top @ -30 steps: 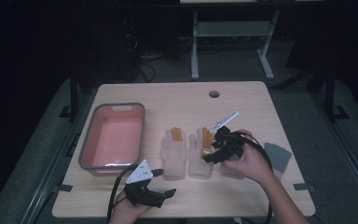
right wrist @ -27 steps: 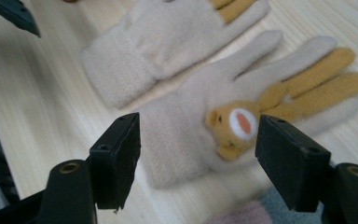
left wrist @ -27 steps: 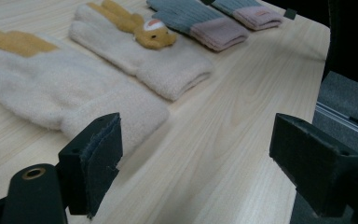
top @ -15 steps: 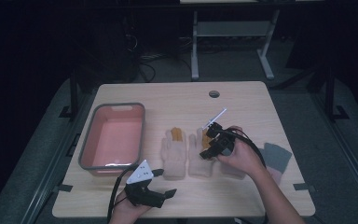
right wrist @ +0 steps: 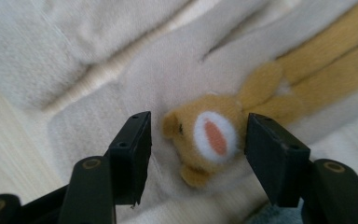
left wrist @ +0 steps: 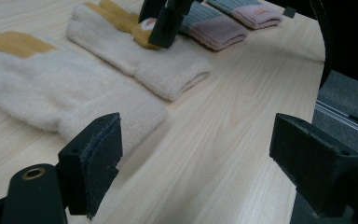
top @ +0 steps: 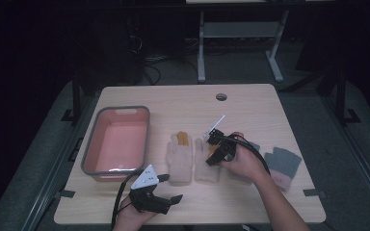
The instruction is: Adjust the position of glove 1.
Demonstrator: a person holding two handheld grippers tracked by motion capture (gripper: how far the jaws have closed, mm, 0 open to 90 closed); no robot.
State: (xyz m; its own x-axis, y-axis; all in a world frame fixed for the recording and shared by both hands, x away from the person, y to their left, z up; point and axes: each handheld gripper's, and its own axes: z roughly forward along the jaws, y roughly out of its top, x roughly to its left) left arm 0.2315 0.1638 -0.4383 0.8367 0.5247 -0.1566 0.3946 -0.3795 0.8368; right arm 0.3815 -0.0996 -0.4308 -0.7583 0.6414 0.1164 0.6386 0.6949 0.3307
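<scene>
Two cream knitted gloves with yellow fingers lie side by side mid-table, the left glove [top: 180,158] and the right glove [top: 206,167]. My right gripper [top: 216,153] points down onto the right glove. In the right gripper view its jaws straddle a yellow animal-face patch [right wrist: 209,135] on that glove [right wrist: 168,56]. The right gripper [right wrist: 198,144] has just been closing, but gaps remain between the pads and the patch. My left gripper [top: 160,199] rests open near the front edge. In its own view it [left wrist: 200,154] faces both gloves [left wrist: 51,88] [left wrist: 163,70] with nothing between its jaws.
A pink tub with a grey rim [top: 87,159] stands at the left. A pair of grey and pink gloves [top: 283,166] lies at the right, also visible in the left gripper view [left wrist: 221,28]. The table has a cable hole [top: 221,96] at the back.
My right gripper has moved left and down onto the right cream glove, and its jaws have narrowed. The left gripper has stayed where it was.
</scene>
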